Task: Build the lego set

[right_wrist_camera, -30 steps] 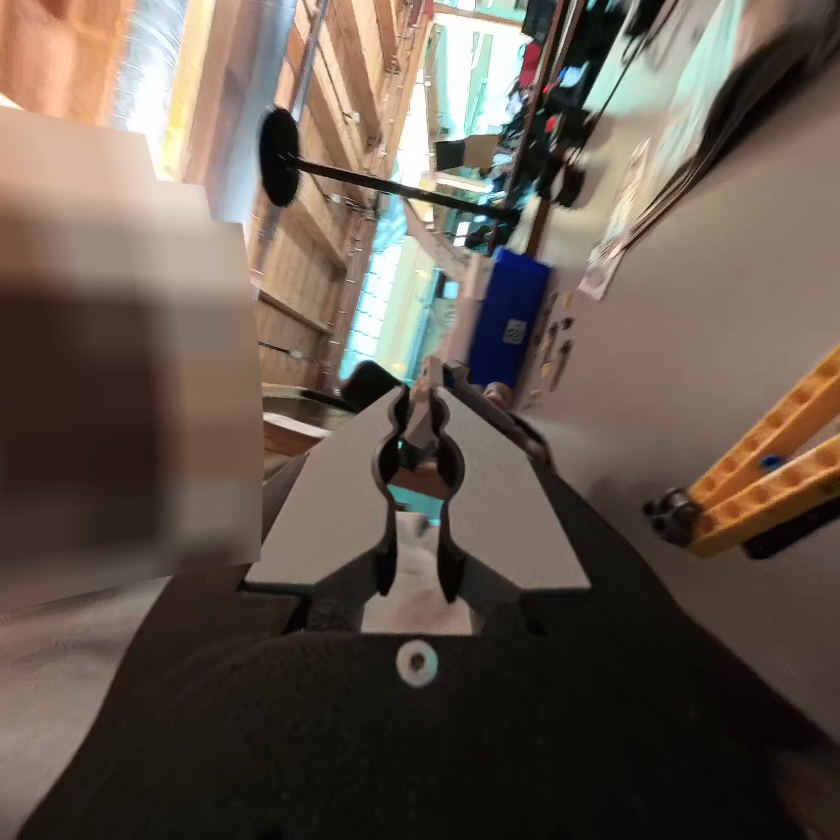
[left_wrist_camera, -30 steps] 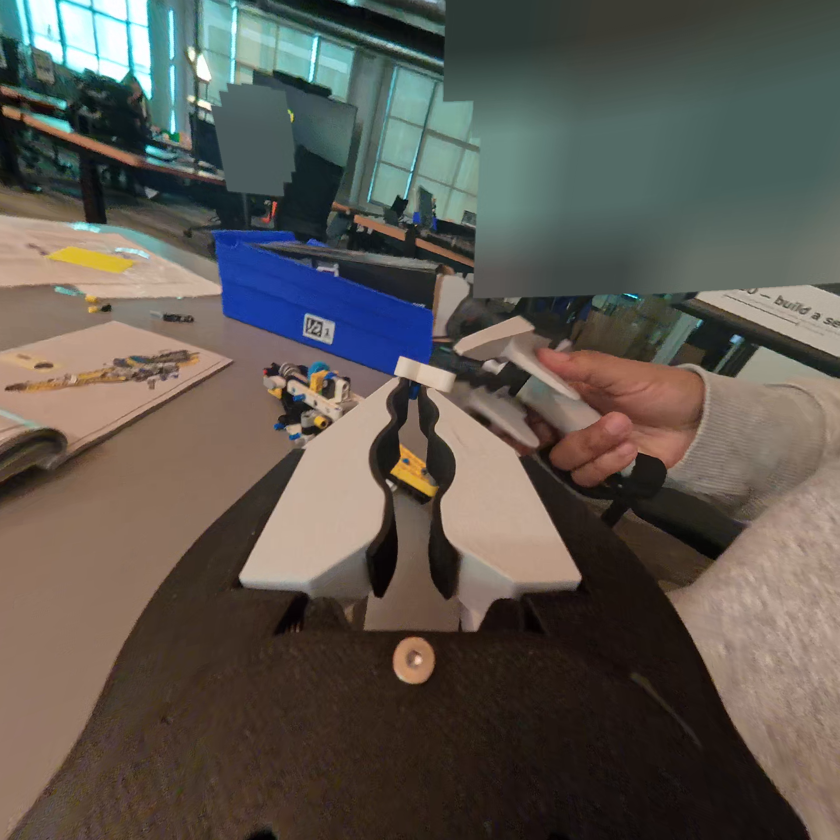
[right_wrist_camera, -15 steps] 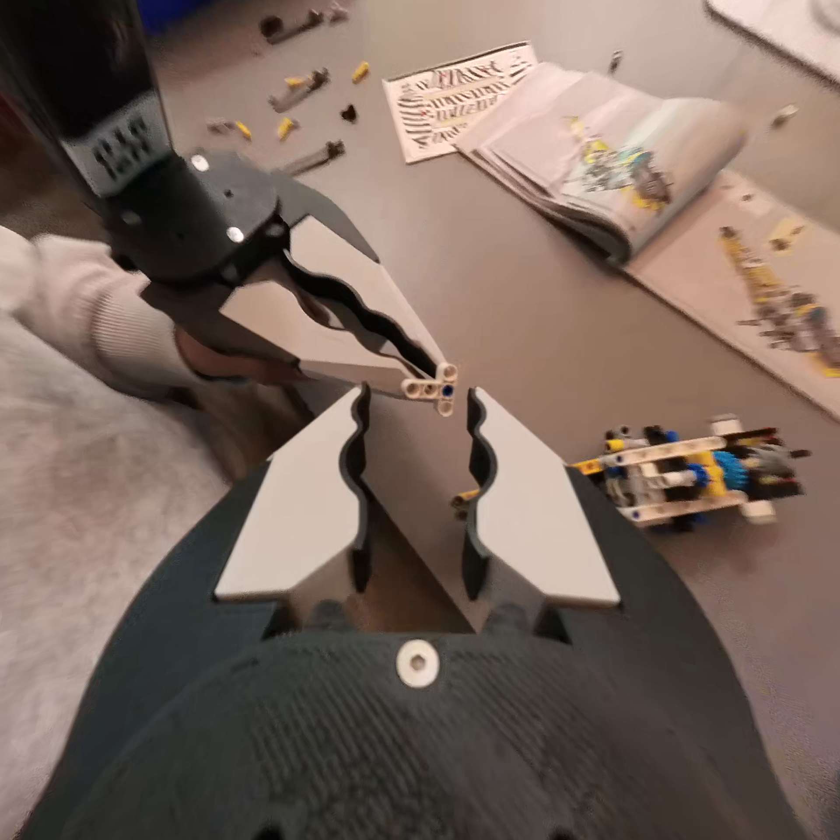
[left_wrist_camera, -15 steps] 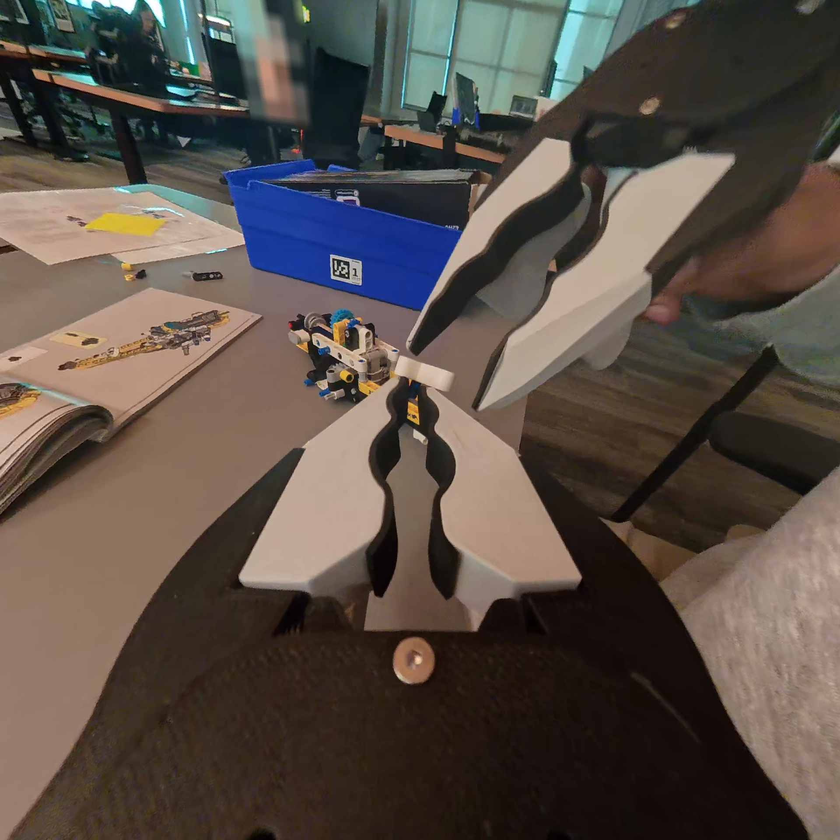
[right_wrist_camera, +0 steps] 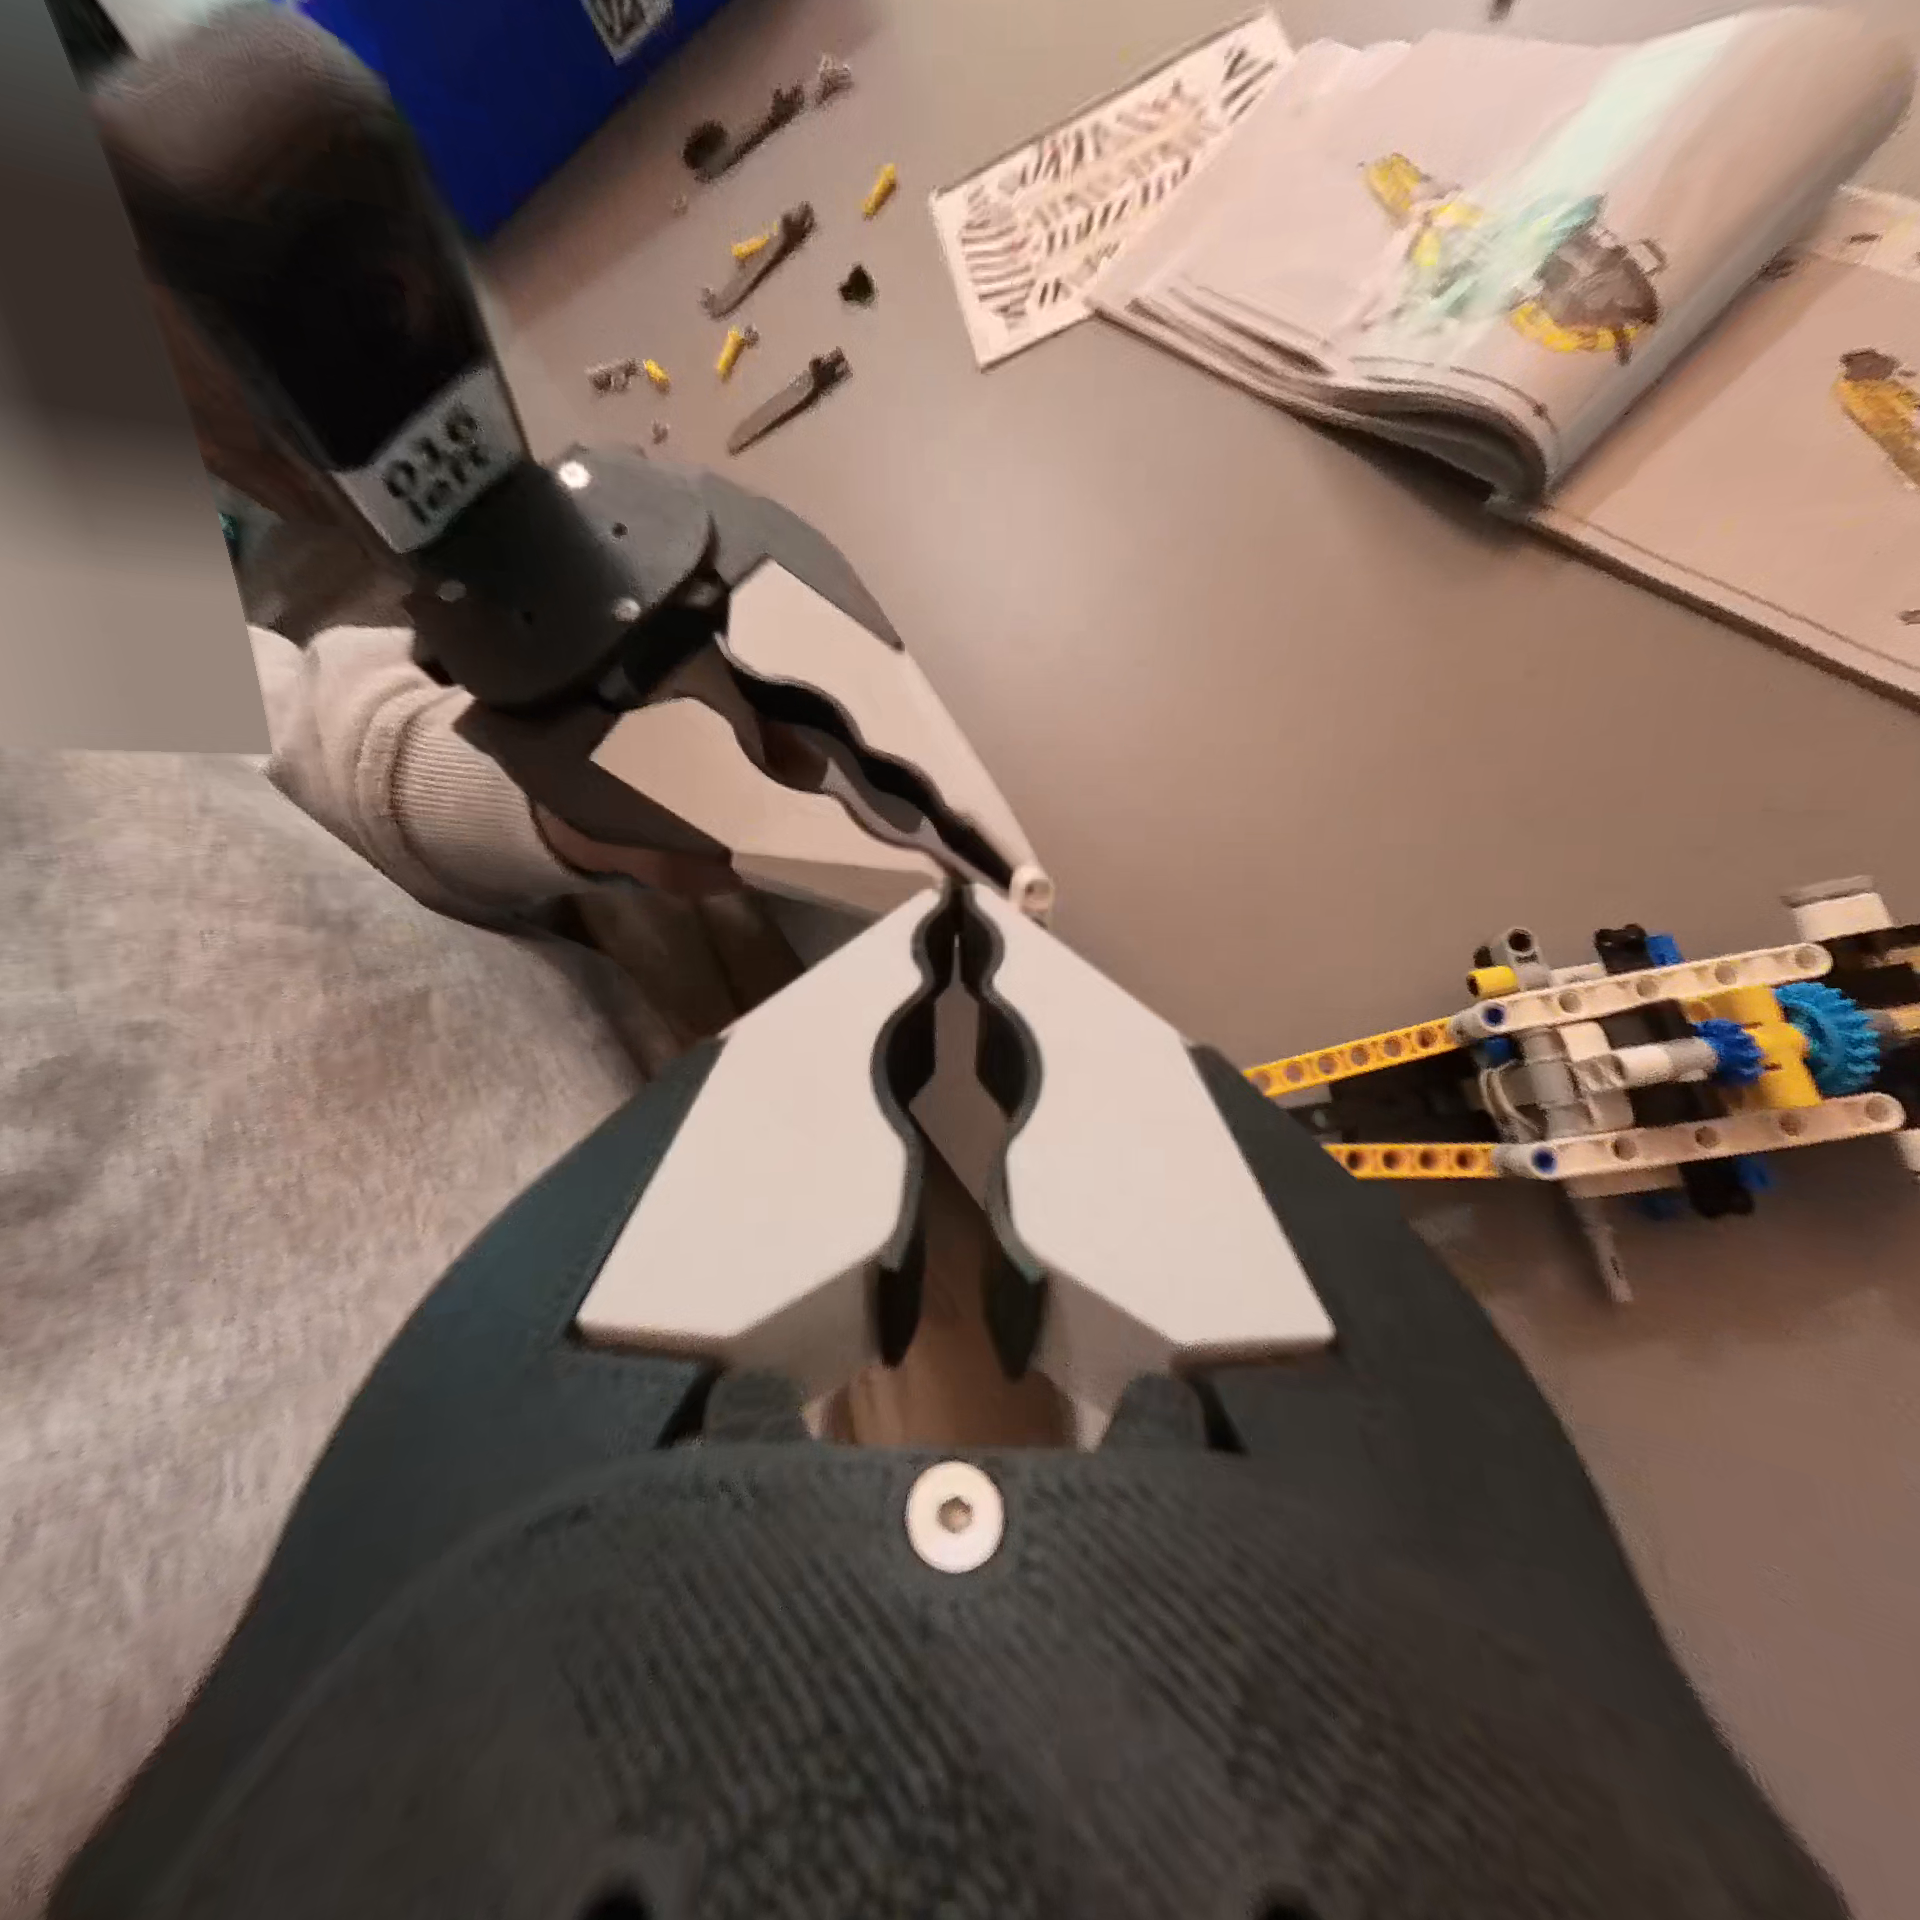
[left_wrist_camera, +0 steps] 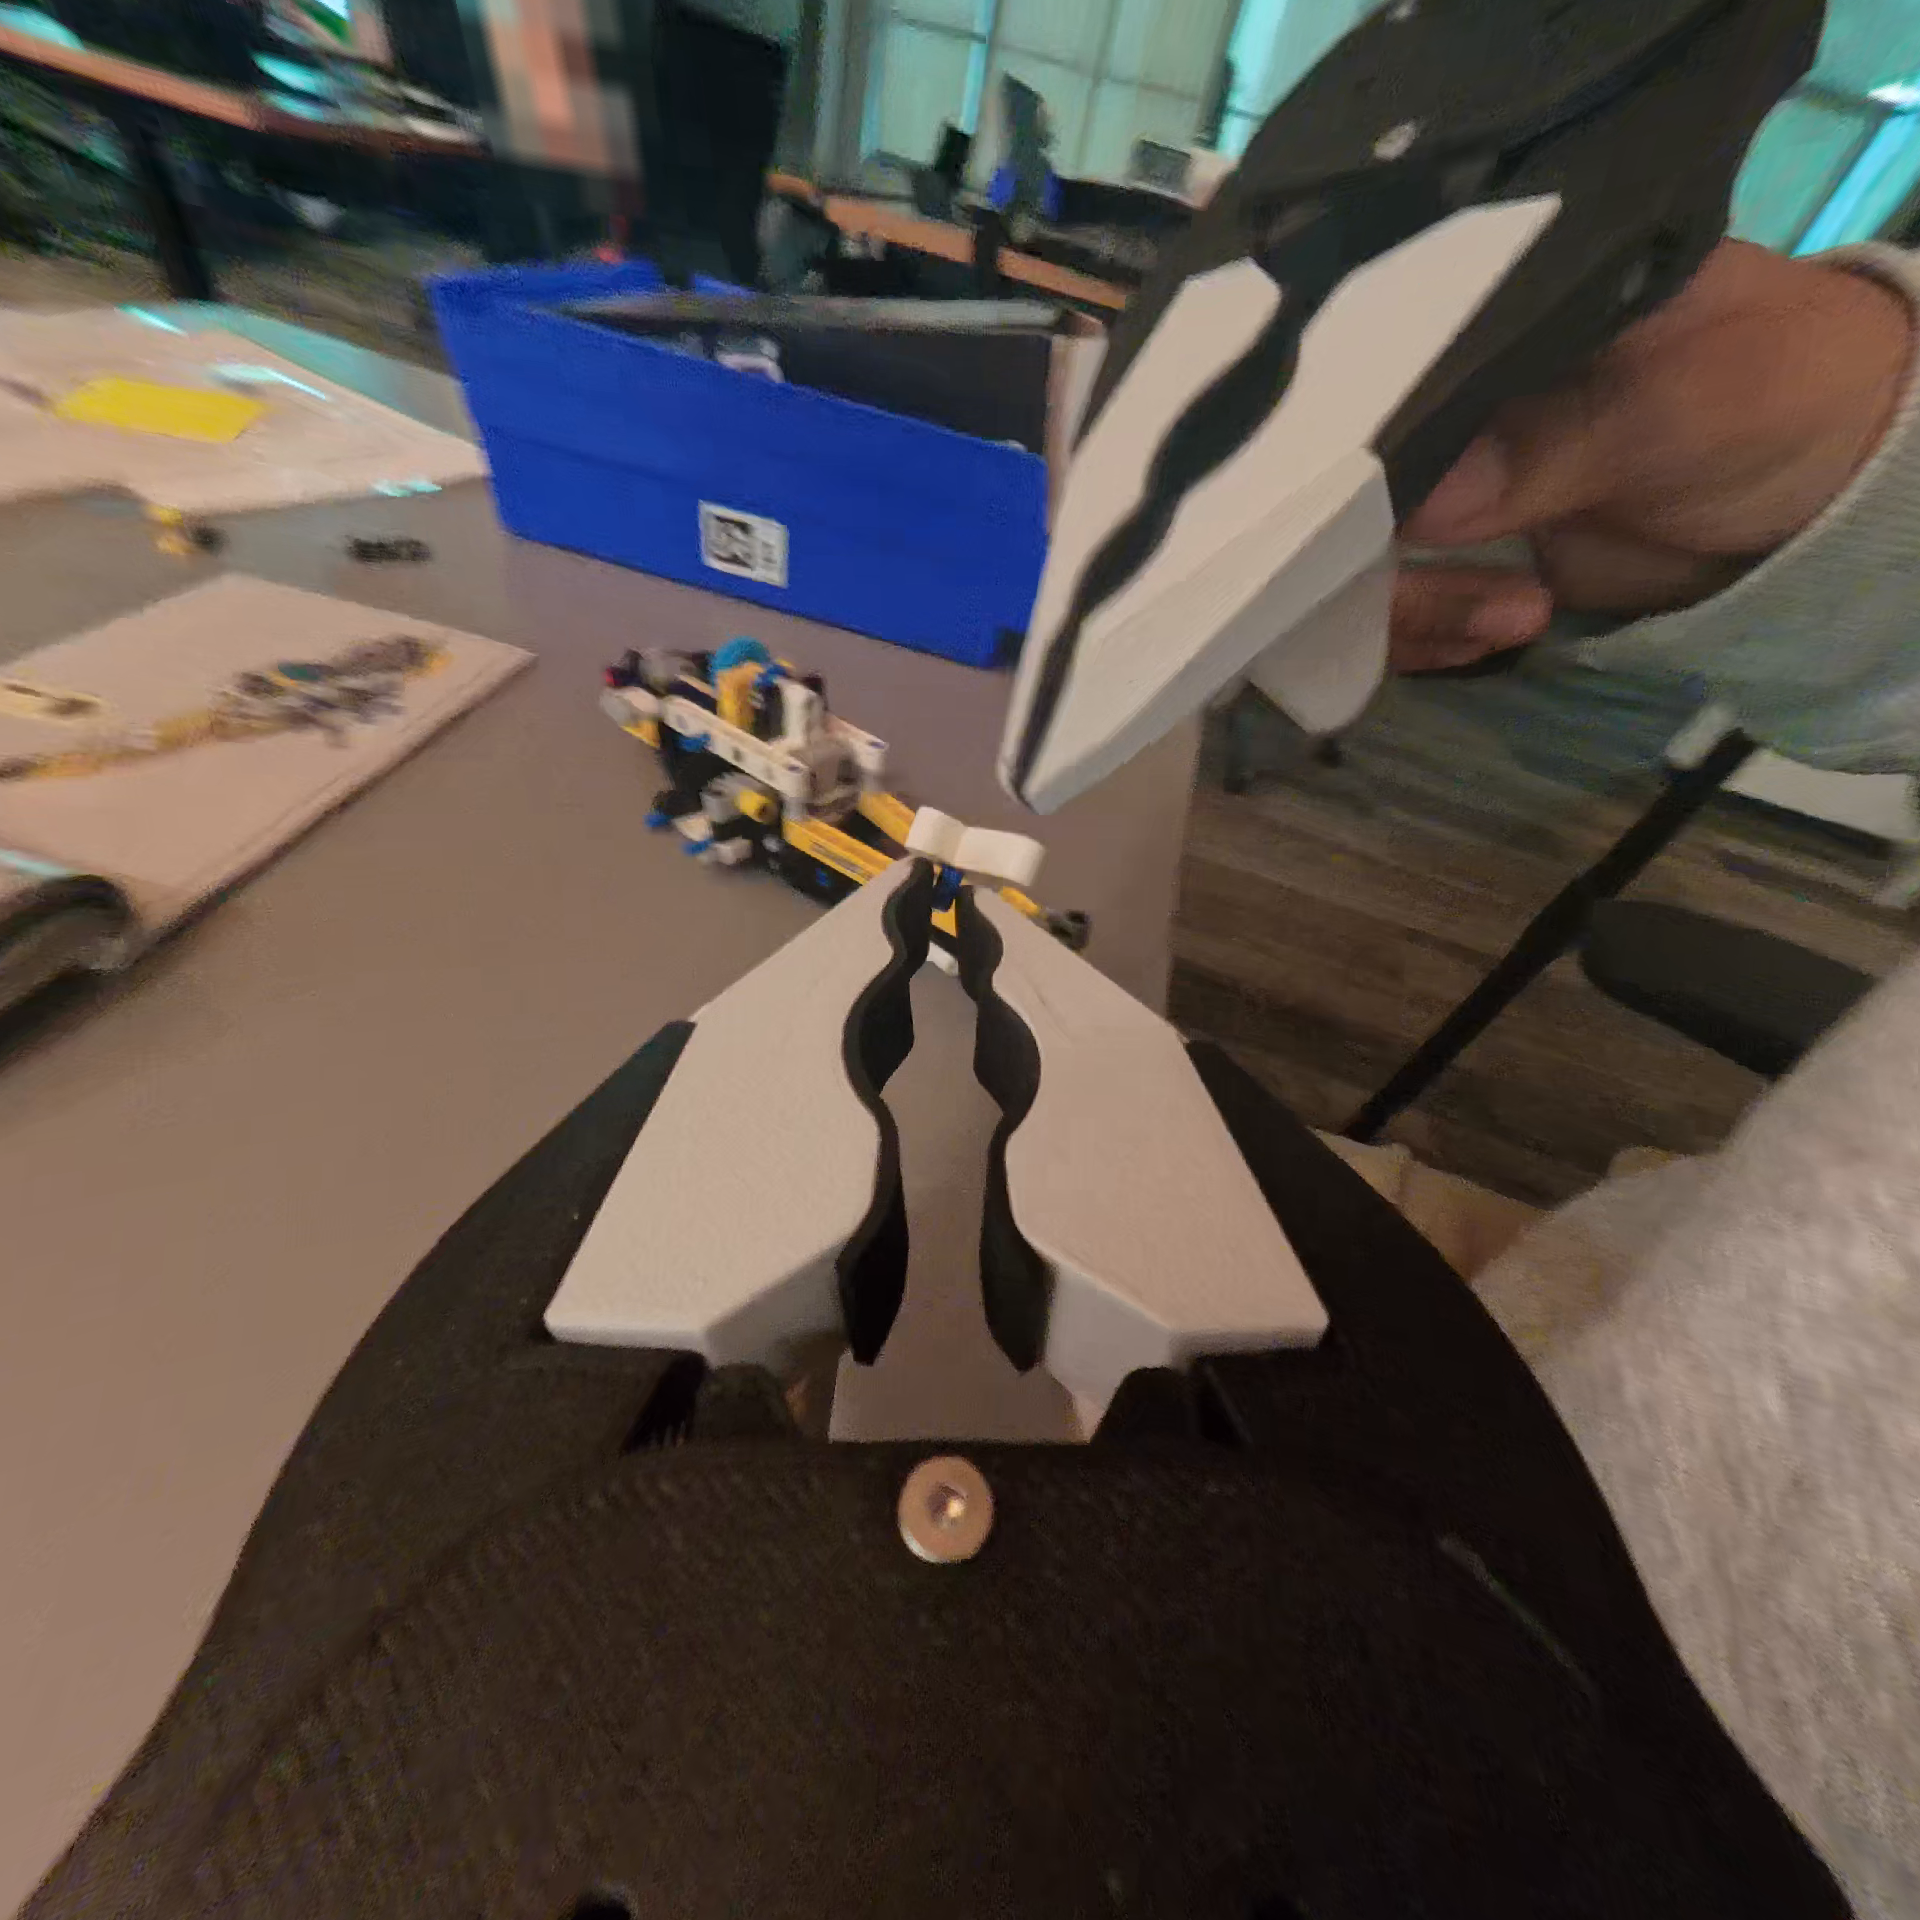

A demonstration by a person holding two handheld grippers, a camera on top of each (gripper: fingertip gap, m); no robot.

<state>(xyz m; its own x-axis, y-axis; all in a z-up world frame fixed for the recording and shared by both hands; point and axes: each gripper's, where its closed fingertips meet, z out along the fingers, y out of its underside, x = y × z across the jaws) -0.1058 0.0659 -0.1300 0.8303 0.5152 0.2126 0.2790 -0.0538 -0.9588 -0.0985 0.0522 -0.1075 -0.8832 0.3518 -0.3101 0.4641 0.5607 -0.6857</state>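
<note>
A small white lego piece (left_wrist_camera: 975, 844) is pinched at the very tips of the left gripper (left_wrist_camera: 943, 883), whose jaws are drawn almost together around it; a bit of blue is seen just under the piece between the tips. The piece is held in the air above the near edge of the grey desk (left_wrist_camera: 312, 1039). The right gripper (left_wrist_camera: 1023, 774) is seen in the left wrist view coming down from the upper right, held by a hand (left_wrist_camera: 1662, 457) in a pale knit sleeve; its tip hangs just above and to the right of the white piece, and contact between them cannot be confirmed. In the right wrist view the right gripper (right_wrist_camera: 954, 914) is shown with its jaws pressed together at the tips, nothing being gripped between them, and the left gripper (right_wrist_camera: 992, 868) is met nearly tip to tip, the white piece (right_wrist_camera: 1031, 890) showing as a small rounded end just beside both. The partly built lego model (right_wrist_camera: 1621, 1060), made of yellow and white beams with blue gears, lies flat on the desk to the right, apart from both grippers. An open instruction booklet (right_wrist_camera: 1455, 281) and loose small parts (right_wrist_camera: 769, 312) are noted farther back on the desk, and a blue bin (left_wrist_camera: 748, 488) stands behind the model. Both views are somewhat blurred.
</note>
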